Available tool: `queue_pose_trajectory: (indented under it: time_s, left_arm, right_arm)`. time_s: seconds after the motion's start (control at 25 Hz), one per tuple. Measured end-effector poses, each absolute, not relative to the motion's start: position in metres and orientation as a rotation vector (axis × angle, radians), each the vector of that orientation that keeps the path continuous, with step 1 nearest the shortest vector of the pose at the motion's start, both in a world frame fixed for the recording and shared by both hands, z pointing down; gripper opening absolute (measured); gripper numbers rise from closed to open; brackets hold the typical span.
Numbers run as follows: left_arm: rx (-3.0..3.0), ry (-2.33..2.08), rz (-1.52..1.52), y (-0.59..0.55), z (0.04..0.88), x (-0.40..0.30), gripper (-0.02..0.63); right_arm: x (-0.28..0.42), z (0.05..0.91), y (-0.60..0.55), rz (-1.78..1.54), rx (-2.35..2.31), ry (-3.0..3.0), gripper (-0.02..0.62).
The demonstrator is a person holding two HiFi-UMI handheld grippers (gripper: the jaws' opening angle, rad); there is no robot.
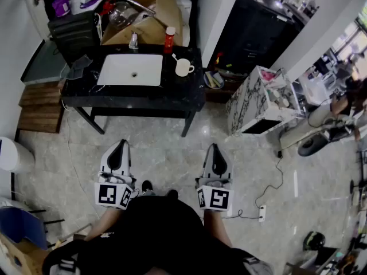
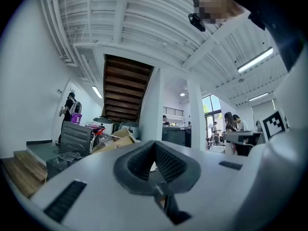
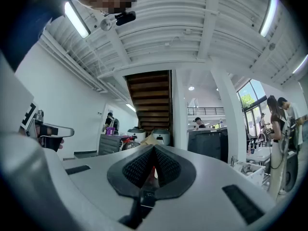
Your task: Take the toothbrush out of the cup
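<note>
Open-plan workshop-cum-office, not home. Head view, 12 o'clock: black table [image 1: 184,91] with inset white basin [image 1: 129,70] and tap [image 1: 133,40], cup [image 1: 183,67] beside it (bathroom mock-up on bare tiled floor [image 1: 166,148]). 11 o'clock: cardboard box [image 1: 150,16]. 2 o'clock: marble-pattern cabinet [image 1: 252,99]. 4 o'clock: power strip [image 1: 262,212] on trailing cable. Gripper views: exposed white ceiling beams [image 3: 207,18], strip lights [image 3: 76,19], wooden staircase underside [image 2: 126,88], people [image 2: 230,121] near tall windows [image 2: 211,105].

In front of me, a black table [image 1: 189,96] holds a white sink [image 1: 131,70] with a tap [image 1: 133,40] at its back. A red bottle [image 1: 170,39] stands near the tap. A cardboard box [image 1: 155,10] sits behind. A power strip [image 1: 262,212] lies on the floor.
</note>
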State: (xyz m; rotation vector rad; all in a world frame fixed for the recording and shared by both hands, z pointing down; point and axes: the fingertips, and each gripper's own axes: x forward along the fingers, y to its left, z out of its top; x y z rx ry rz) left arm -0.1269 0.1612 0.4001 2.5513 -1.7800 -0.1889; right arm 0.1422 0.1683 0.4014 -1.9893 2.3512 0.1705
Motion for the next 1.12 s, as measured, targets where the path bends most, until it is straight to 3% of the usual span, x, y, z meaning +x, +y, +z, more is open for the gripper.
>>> queue_pose_trajectory:
  time_s: [0.8, 1.12]
  left_arm:
    - [2.541, -1.794, -0.171, 0.1559, 0.402, -0.1292, 0.003]
    - [2.548, -1.781, -0.176, 0.1519, 0.4005, -0.1283, 0.003]
  right_arm:
    - [0.1357, 0.4033, 0.1635, 0.137, -1.949, 2.358, 0.023]
    - [0.1354, 0.4059, 0.1606, 0.132, -1.977, 2.354, 0.094]
